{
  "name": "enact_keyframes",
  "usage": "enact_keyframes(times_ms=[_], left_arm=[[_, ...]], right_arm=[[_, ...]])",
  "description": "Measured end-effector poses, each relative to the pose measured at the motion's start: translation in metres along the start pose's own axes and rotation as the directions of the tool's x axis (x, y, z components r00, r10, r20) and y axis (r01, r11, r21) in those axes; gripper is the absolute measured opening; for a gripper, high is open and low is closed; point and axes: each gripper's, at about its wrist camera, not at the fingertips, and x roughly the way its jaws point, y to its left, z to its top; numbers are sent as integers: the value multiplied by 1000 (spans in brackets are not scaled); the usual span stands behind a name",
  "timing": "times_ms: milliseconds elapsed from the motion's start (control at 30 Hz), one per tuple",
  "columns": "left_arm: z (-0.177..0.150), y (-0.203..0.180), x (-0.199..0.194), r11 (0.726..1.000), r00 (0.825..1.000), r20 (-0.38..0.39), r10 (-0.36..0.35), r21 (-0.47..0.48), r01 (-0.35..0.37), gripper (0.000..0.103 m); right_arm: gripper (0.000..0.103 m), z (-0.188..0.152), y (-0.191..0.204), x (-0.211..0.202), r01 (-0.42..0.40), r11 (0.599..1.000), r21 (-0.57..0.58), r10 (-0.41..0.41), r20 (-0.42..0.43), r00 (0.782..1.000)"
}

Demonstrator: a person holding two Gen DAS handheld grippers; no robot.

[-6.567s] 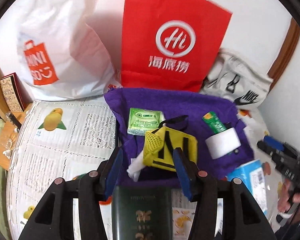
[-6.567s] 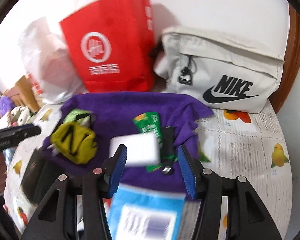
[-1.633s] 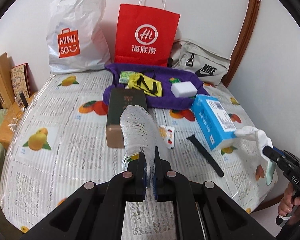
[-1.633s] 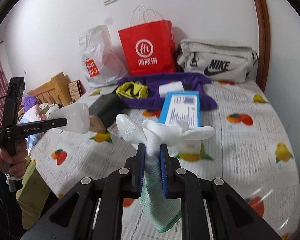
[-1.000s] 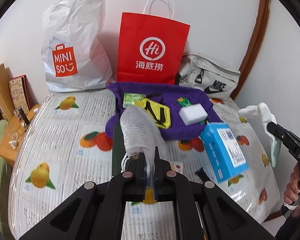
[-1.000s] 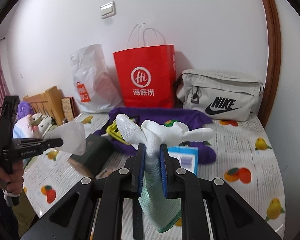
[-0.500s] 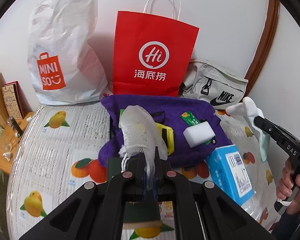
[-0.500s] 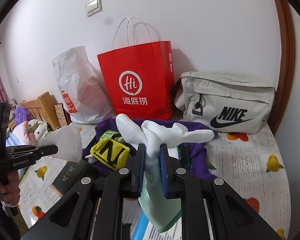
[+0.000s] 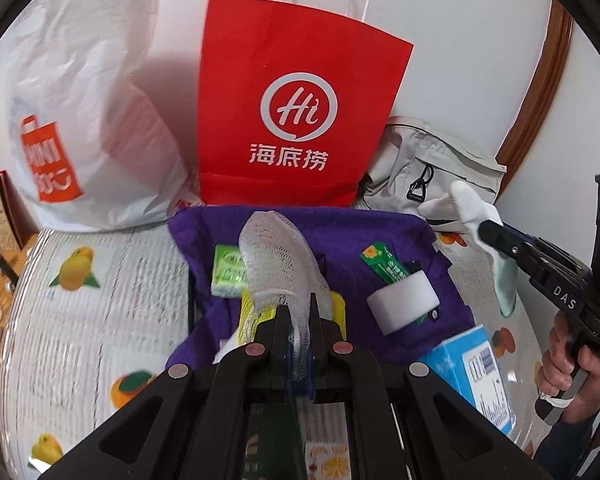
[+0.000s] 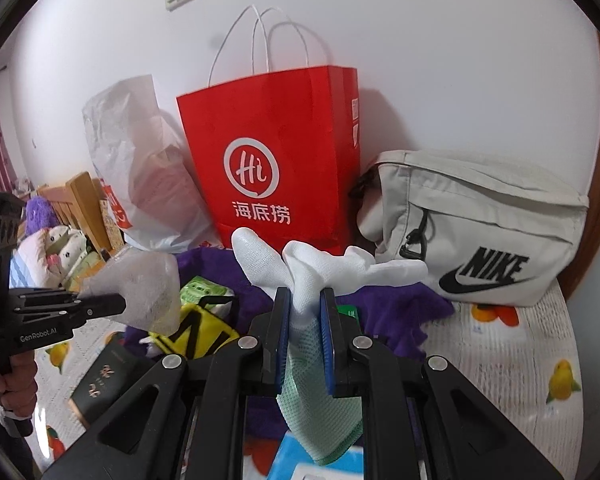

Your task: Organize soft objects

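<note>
My left gripper is shut on a white mesh bath sponge and holds it above the purple cloth; it also shows in the right wrist view. My right gripper is shut on a white work glove with a green cuff, held in the air over the cloth's right side; it also shows in the left wrist view. On the cloth lie a yellow pouch, a green tissue pack, a white sponge block and a green sachet.
A red paper bag, a white Miniso plastic bag and a beige Nike bag stand against the wall behind the cloth. A blue box and a dark green box lie on the fruit-print table cover.
Both grippers have moved forward and lower toward the purple cloth, each still shut on its soft item. The bags and cloth loom larger now.
</note>
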Motion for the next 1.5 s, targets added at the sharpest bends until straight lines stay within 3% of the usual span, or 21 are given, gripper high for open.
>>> enact_keyframes(times_ms=[367, 600, 900, 967, 1067, 1100, 1333, 1500], left_arm=[[18, -6, 52, 1000, 997, -69, -26, 0, 26, 5], [17, -4, 90, 1000, 987, -159, -17, 0, 18, 6], [15, 3, 99, 1000, 985, -170, -12, -14, 9, 6], [15, 3, 100, 1000, 984, -178, -5, -7, 4, 18], [15, 1, 99, 1000, 984, -177, 12, 8, -11, 28], [15, 2, 98, 1000, 984, -177, 16, 9, -15, 29], [15, 4, 77, 997, 985, -158, 71, 36, -66, 62], [11, 8, 56, 993, 984, -140, 115, 36, -111, 64]], right_arm=[[15, 1, -14, 60, -6, 1000, 2, 6, -131, 991], [15, -9, -15, 96, -9, 1000, -2, 9, -243, 970], [18, -21, -13, 118, -27, 1000, 7, 28, -316, 948], [26, -23, -13, 118, -31, 999, 11, 33, -321, 946], [58, -22, -10, 115, -36, 999, 4, 36, -314, 949], [61, -21, -8, 112, -35, 999, -9, 31, -297, 954], [62, -16, -2, 78, -30, 999, -19, 25, -225, 974], [62, -19, 1, 48, -33, 999, 11, 35, -175, 984]])
